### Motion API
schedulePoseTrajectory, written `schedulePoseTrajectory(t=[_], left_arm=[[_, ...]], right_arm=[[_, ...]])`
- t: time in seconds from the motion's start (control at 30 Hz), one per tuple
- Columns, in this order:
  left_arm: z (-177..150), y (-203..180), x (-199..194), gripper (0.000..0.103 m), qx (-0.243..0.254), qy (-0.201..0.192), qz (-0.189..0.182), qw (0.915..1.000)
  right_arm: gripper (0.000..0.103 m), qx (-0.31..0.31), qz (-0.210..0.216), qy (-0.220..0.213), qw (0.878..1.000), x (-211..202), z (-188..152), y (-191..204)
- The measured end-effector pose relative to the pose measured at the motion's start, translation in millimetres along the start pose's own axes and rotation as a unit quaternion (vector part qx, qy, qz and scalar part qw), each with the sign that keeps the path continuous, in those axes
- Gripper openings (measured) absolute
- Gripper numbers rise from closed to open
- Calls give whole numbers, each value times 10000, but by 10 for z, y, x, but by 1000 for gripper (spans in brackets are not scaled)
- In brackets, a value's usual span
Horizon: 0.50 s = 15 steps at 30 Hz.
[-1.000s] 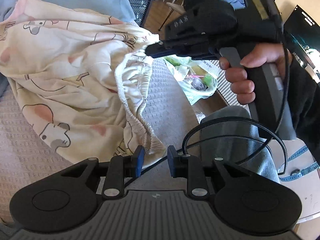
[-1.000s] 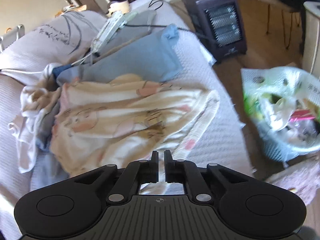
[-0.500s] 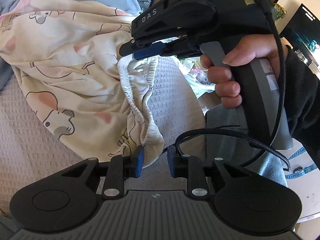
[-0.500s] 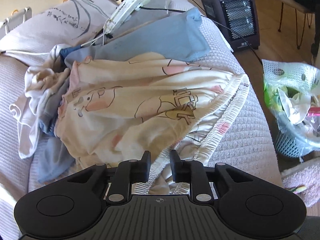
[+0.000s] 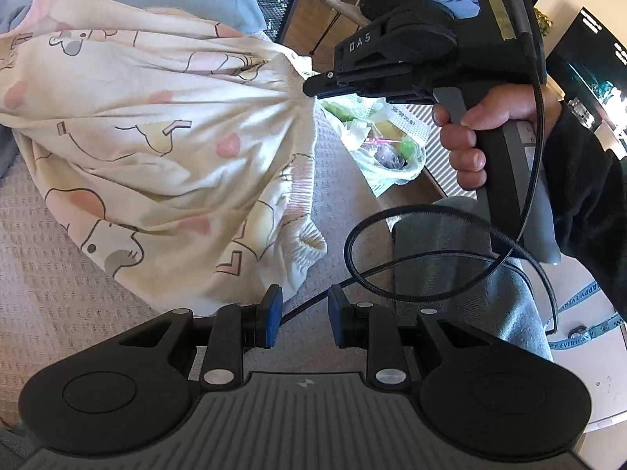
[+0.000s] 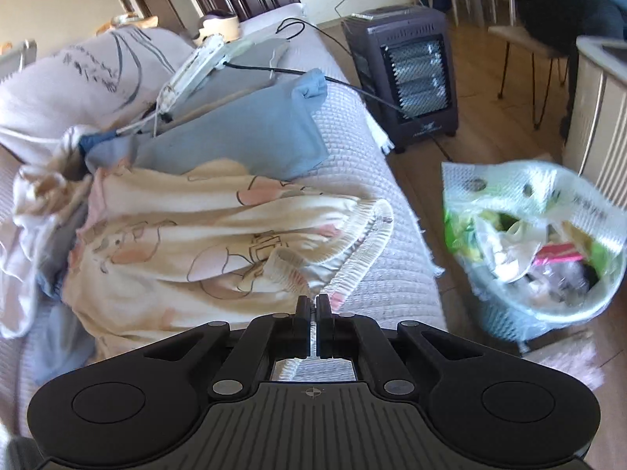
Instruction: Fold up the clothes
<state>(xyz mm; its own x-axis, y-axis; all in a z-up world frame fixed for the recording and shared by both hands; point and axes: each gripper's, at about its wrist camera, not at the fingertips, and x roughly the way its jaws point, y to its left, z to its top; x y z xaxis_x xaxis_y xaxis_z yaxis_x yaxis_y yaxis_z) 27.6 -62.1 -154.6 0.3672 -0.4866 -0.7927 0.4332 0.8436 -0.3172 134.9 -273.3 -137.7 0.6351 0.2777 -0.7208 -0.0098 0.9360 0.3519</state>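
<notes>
Sofa [image 6: 395, 211] with your cream printed garment [image 5: 156, 137] heaped on it.
Your right gripper [image 6: 312, 305] is clamped on its elastic hem, lifting it; your left gripper [image 5: 301, 313] hangs part open, holding nothing, beside its lower edge.

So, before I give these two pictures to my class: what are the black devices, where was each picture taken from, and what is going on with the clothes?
No robot here: a person holds a hand-held claw in each hand, and a wide-angle camera on each claw looks along its fingers.

The left wrist view shows the left claw at the bottom, open and holding nothing. Across from it, the person's right hand holds the right claw.

The right wrist view looks along the right claw, shut on the elastic waistband of the cream cartoon-print garment, bunching the cloth.

The garment lies on a pale textured sofa cover, beside a blue cloth. On the floor stand a heater and a full waste basket.
</notes>
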Motion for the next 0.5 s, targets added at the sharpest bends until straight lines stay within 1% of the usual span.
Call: schedulePoseTrajectory(t=[0.13,0.2,0.27,0.4,0.5], left_arm=[[-4,16,-21,22,-33,23,42,10000],[-9,28,-78,23,-57,-15,66,10000],[-22,51,-149,23,-93,-66,90,9999],[-56,145,-283,26,-226,-158,202,9994],[-81,240,-358,26,-358,-210,360,9985]], right_arm=[[4,91,145,32,9998,114,-36,-45],[10,193,93,120,9997,166,-44,-64],[10,345,1,152,9993,180,-45,-133],[10,585,4,51,9983,35,-25,-279],[10,457,-11,36,9989,-111,-29,-302]])
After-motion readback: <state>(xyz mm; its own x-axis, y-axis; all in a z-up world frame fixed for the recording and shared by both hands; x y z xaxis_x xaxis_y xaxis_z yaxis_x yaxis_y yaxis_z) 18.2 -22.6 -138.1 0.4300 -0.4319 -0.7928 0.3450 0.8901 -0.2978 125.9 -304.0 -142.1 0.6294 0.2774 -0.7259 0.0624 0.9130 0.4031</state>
